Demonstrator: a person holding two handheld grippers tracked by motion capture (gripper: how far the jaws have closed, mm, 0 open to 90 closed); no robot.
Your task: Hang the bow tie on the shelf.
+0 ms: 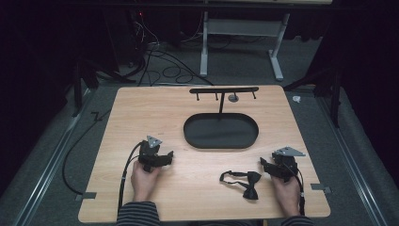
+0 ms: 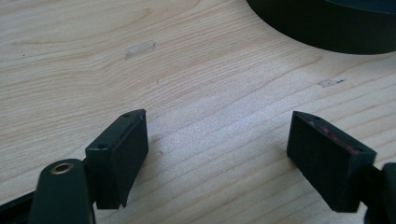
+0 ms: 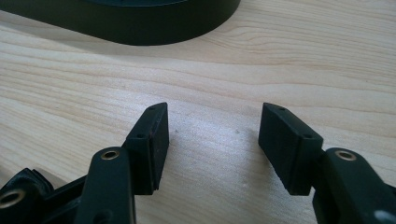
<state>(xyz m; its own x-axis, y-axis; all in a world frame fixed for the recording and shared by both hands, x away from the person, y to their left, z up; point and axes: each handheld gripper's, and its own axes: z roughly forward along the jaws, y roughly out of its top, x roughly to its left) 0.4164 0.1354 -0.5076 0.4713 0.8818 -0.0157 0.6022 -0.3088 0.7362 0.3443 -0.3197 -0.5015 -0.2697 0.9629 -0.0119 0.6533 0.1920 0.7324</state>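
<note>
High view: black fabric bow tie with its thin strap [image 1: 244, 181] lies flat on the light wooden table [image 1: 141, 108], just beside my right gripper [image 1: 264, 164] on its inner side, strap trailing toward centre, long axis roughly across the table. Right is much nearer; left gripper [image 1: 168, 155] sits well apart. Both sets of jaws are spread wide, nothing between them.
</note>
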